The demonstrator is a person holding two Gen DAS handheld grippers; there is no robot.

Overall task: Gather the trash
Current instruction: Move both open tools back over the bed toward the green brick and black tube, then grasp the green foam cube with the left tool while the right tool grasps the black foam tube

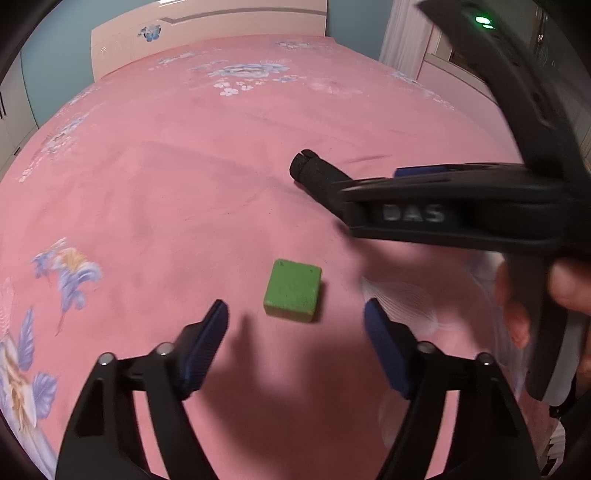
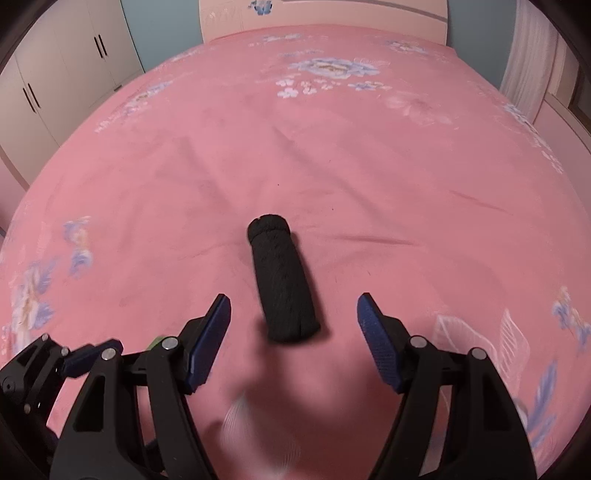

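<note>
A green block lies on the pink bedsheet, just ahead of and between the fingers of my open left gripper. A black rolled cloth cylinder lies on the sheet ahead of my open right gripper, its near end between the fingertips. In the left wrist view the roll's far end shows, the rest hidden behind the right gripper's body. A sliver of the green block peeks out behind the right gripper's left finger.
The bed's headboard stands at the far end. White wardrobes line the left wall. A curtain hangs at the far right. The left gripper's body sits at the right wrist view's lower left.
</note>
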